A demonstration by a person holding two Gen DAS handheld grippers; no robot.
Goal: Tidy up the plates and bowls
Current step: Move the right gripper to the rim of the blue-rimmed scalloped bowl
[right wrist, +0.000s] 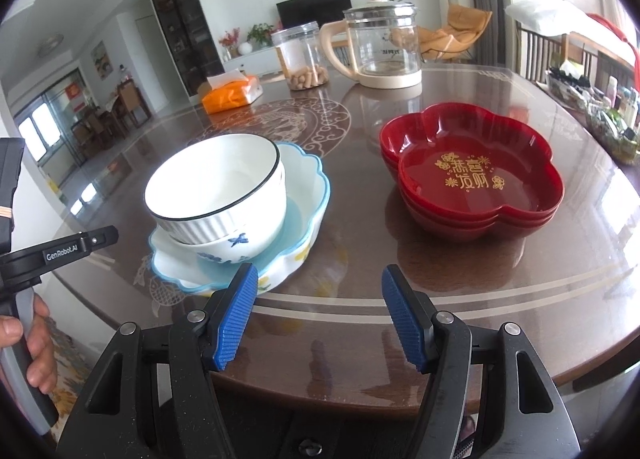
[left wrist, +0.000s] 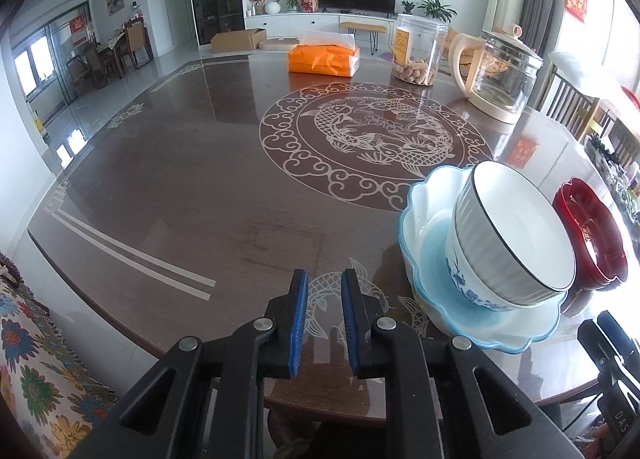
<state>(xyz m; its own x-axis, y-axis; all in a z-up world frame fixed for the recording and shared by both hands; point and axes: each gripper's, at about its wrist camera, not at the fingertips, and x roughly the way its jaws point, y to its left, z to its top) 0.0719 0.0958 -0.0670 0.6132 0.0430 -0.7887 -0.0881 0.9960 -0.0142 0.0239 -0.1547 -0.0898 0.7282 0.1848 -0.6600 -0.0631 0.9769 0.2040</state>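
Holding my left gripper [left wrist: 324, 323] low in the frame, I keep its jaws narrowly apart and empty. My right gripper [right wrist: 318, 315] is wide open — nothing between. Left of centre, the ribbed white bowl [right wrist: 218, 187] sits tilted in the blue-rimmed dish [right wrist: 308, 195]; the red plates [right wrist: 472, 175] are stacked at right.

- The left gripper [left wrist: 324, 323] is over the near edge of the table [left wrist: 200, 187], with a narrow gap between its blue pads and nothing in it.
- The right gripper [right wrist: 320, 315] is also over the near edge of the table, its fingers spread wide and empty.
- The left hand [right wrist: 34, 347] holds the handle of its gripper, beside that same edge.
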